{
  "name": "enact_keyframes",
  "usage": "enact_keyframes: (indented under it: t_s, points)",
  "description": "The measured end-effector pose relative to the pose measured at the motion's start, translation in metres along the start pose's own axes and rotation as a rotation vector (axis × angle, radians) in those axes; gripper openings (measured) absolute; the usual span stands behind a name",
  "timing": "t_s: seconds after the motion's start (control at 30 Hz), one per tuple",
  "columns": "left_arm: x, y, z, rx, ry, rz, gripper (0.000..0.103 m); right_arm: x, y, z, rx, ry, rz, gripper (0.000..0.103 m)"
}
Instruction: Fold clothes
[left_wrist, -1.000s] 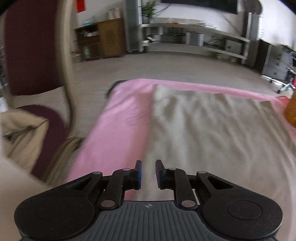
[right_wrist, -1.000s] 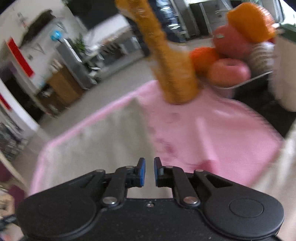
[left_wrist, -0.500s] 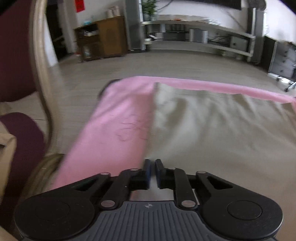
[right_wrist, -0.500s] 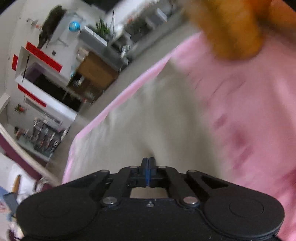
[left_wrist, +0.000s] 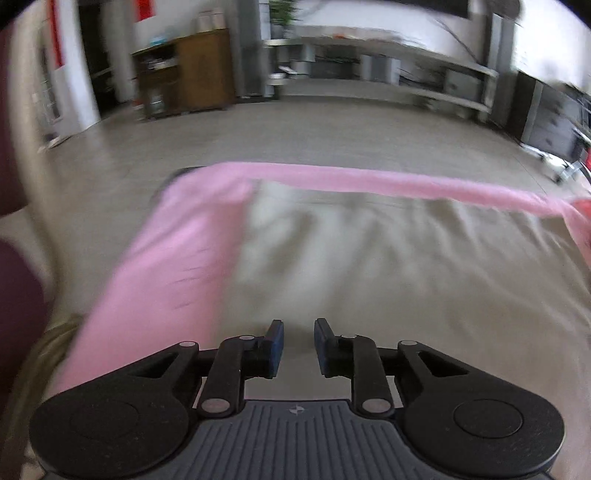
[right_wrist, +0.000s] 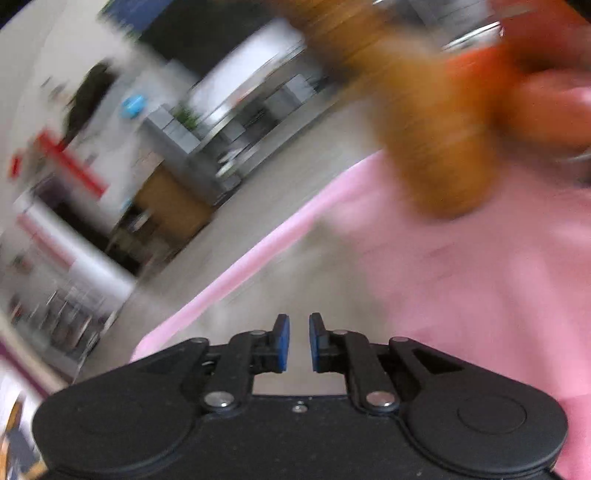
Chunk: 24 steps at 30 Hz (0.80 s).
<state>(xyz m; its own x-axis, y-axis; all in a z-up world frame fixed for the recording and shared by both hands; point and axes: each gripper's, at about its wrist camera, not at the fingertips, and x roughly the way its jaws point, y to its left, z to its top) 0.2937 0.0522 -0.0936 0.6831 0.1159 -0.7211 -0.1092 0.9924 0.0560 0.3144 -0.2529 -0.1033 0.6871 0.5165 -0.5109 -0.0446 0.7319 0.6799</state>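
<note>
A beige garment (left_wrist: 388, 266) lies spread flat on a pink cloth (left_wrist: 166, 266) that covers the table. My left gripper (left_wrist: 298, 334) hovers over the garment's near left part, jaws a little apart and empty. In the right wrist view, my right gripper (right_wrist: 299, 332) is over the garment's right edge (right_wrist: 295, 273), where beige meets the pink cloth (right_wrist: 461, 288); its jaws are slightly apart and empty. Both views are motion-blurred.
A fuzzy orange-brown object (right_wrist: 436, 140) and blurred red-orange fruit (right_wrist: 543, 107) sit at the table's far right. A dark red chair (left_wrist: 14, 280) stands left of the table. Beyond the far edge is open floor (left_wrist: 314, 136), a wooden cabinet (left_wrist: 192, 74) and shelving.
Both grippers were shut on the garment half a second ago and have now opened. The right wrist view has swung so the orange object and fruit are back in sight.
</note>
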Motion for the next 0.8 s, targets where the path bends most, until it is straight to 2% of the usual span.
enact_keyframes:
  t_s: [0.07, 0.1, 0.13, 0.17, 0.2, 0.3, 0.33, 0.37, 0.43, 0.5, 0.57, 0.63, 0.7, 0.77, 0.8]
  points:
    - [0.009, -0.011, 0.004, 0.034, -0.037, 0.022, 0.024, 0.028, 0.011, -0.007, -0.013, 0.088, 0.059, 0.015]
    - [0.014, -0.012, 0.007, 0.039, -0.054, 0.039, 0.029, 0.039, 0.012, -0.006, -0.034, 0.109, 0.05, 0.015]
    - [0.018, -0.009, 0.009, 0.028, -0.07, 0.071, 0.029, 0.046, 0.01, -0.004, -0.052, 0.105, 0.019, 0.009]
    - [0.024, -0.001, 0.012, 0.009, -0.083, 0.121, 0.029, 0.046, 0.003, -0.001, -0.049, 0.078, 0.013, 0.001]
    - [0.031, 0.008, 0.014, -0.01, -0.094, 0.182, 0.029, 0.04, -0.006, 0.004, -0.031, 0.027, -0.013, 0.0]
    - [0.042, 0.025, 0.023, -0.04, -0.099, 0.31, 0.032, 0.012, -0.029, 0.01, -0.005, -0.203, -0.192, 0.0]
    - [0.044, 0.026, 0.028, -0.039, -0.096, 0.315, 0.029, 0.009, -0.029, 0.011, -0.015, -0.227, -0.229, 0.0]
    - [0.044, 0.025, 0.033, -0.032, -0.096, 0.299, 0.026, 0.006, -0.027, 0.013, -0.025, -0.245, -0.263, 0.005]
    - [0.04, 0.018, 0.04, -0.01, -0.104, 0.233, 0.026, 0.007, -0.014, 0.014, -0.063, -0.276, -0.26, 0.014]
    - [0.036, 0.004, 0.045, 0.025, -0.12, 0.131, 0.027, 0.02, 0.001, 0.018, -0.073, -0.242, -0.188, 0.016]
    - [0.043, -0.013, 0.047, 0.072, -0.114, 0.078, 0.032, 0.037, 0.013, 0.022, -0.072, -0.193, -0.108, 0.016]
    - [0.055, -0.021, 0.047, 0.105, -0.129, 0.109, 0.032, 0.056, 0.014, 0.026, -0.062, -0.105, -0.02, 0.016]
    - [0.067, -0.024, 0.048, 0.131, -0.152, 0.174, 0.034, 0.059, 0.003, 0.035, -0.058, -0.077, -0.029, 0.015]
    - [0.079, -0.016, 0.052, 0.128, -0.171, 0.28, 0.034, 0.053, -0.011, 0.04, -0.04, -0.155, -0.097, 0.005]
    - [0.083, -0.01, 0.054, 0.118, -0.172, 0.327, 0.034, 0.047, -0.021, 0.044, -0.015, -0.21, -0.129, 0.004]
